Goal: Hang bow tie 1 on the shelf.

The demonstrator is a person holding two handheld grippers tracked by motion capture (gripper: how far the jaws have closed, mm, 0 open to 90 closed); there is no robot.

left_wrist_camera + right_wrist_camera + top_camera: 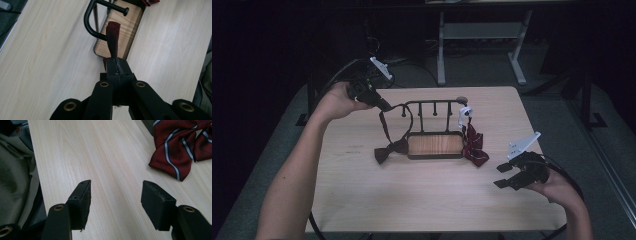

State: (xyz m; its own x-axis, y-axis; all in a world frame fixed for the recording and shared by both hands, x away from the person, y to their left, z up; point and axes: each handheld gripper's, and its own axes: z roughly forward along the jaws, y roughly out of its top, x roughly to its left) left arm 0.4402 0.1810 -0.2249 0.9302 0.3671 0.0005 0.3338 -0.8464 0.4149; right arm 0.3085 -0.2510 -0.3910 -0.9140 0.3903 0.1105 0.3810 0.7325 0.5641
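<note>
One dark bow tie (387, 151) hangs from the rack (434, 102); its tray (435, 145) seemingly bare.

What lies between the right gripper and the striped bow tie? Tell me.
Bare tabletop separates the open right gripper from the striped bow tie, in the right gripper view.

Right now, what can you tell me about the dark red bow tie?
The dark red bow tie looks like soft plain cloth. Its bow rests on the table, touching the rack's wooden base. Its strap rises to the left claw, which is shut on it beside the rack's black curved bar.
</note>
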